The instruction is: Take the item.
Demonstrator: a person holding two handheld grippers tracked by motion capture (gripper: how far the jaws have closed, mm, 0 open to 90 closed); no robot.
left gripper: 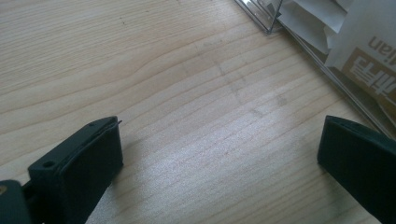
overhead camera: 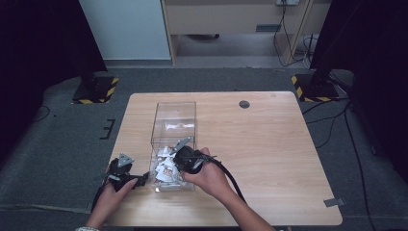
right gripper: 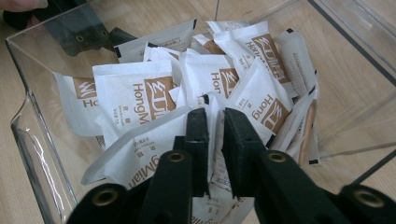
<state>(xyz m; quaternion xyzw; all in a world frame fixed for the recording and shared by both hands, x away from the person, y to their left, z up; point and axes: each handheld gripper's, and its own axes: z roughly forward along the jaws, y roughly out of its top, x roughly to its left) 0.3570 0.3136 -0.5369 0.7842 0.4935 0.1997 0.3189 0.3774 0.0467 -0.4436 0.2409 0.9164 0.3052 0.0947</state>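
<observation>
Partly hidden, a sachet (right gripper: 215,140) sits between the right gripper (right gripper: 215,122) jaws.

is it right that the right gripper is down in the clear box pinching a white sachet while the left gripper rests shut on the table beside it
Not quite: the left gripper rests open, its jaws wide apart over bare table in the left gripper view. The right gripper does pinch a white sachet in the clear box.
</observation>
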